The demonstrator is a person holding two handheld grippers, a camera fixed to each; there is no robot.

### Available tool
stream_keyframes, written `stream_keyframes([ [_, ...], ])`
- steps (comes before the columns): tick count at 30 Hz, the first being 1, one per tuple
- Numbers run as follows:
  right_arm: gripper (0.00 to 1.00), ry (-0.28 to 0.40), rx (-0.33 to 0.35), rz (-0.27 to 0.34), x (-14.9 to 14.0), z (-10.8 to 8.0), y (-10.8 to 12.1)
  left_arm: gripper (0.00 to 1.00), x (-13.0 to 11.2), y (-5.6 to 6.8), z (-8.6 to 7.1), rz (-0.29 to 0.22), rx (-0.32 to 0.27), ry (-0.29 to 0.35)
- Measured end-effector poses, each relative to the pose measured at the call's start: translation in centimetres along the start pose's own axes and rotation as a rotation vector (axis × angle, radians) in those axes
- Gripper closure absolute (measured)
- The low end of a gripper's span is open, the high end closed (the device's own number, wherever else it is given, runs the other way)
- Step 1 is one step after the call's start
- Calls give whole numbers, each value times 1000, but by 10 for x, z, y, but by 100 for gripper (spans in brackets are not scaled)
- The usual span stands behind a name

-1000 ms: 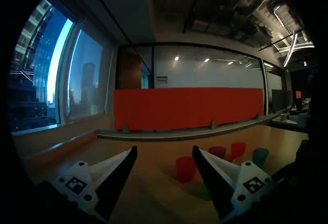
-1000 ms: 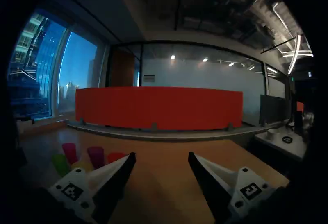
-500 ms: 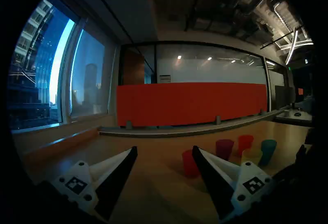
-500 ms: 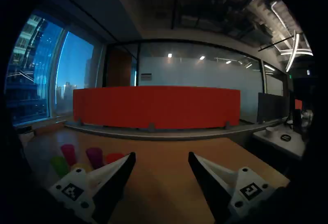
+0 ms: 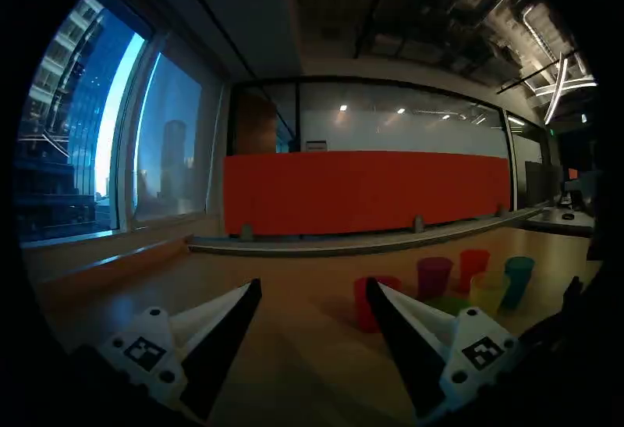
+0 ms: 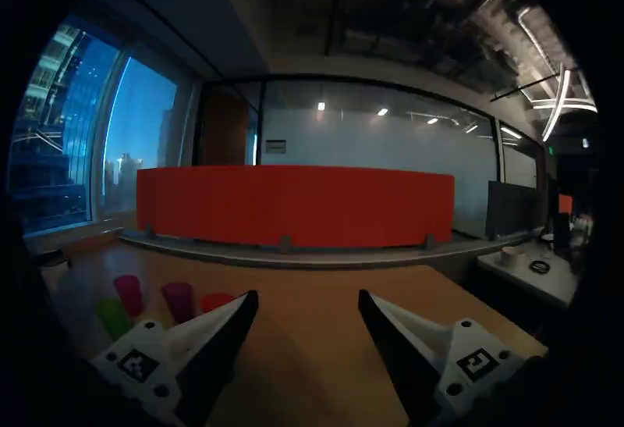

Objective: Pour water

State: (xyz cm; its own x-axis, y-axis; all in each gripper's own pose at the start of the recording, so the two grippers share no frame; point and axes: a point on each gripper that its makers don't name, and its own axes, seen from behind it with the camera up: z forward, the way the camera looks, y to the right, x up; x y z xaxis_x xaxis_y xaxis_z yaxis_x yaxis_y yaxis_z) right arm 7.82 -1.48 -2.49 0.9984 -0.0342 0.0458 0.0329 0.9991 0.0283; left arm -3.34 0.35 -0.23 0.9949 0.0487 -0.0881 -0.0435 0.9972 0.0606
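Left gripper view showed the left hand-held gripper (image 5: 312, 282) with its fingers held apart and empty above the desk (image 5: 304, 364). A cluster of cups was seen on the desk to the right: a red cup (image 5: 363, 302) nearest, partly hidden behind the right finger, then a purple cup (image 5: 434, 275), an orange cup (image 5: 473, 261), a yellow cup (image 5: 487, 292) and a teal cup (image 5: 519, 275) farther right. In the right gripper view the right hand-held gripper (image 6: 306, 294) was likewise spread wide and empty, with a pink cup (image 6: 129, 294) and a green cup (image 6: 113, 316) among those at the near left. Whether any cup held water could not be told in the dim light. The cups were judged to be light, thin plastic, easily tipped or squeezed out of shape; a gentle grip across the middle of the wall was judged best.
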Motion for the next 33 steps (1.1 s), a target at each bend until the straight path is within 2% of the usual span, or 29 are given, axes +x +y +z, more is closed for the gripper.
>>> stream_keyframes([
  [8,0,-3,17,-11,0,3,-9,0,-7,-2,3,-19,0,-7],
  [20,0,-4,22,-16,1,3,-13,1,-15,-5,7,-18,6,-35],
  [33,0,-5,22,-15,1,2,-13,0,-16,-5,8,-17,5,-38],
])
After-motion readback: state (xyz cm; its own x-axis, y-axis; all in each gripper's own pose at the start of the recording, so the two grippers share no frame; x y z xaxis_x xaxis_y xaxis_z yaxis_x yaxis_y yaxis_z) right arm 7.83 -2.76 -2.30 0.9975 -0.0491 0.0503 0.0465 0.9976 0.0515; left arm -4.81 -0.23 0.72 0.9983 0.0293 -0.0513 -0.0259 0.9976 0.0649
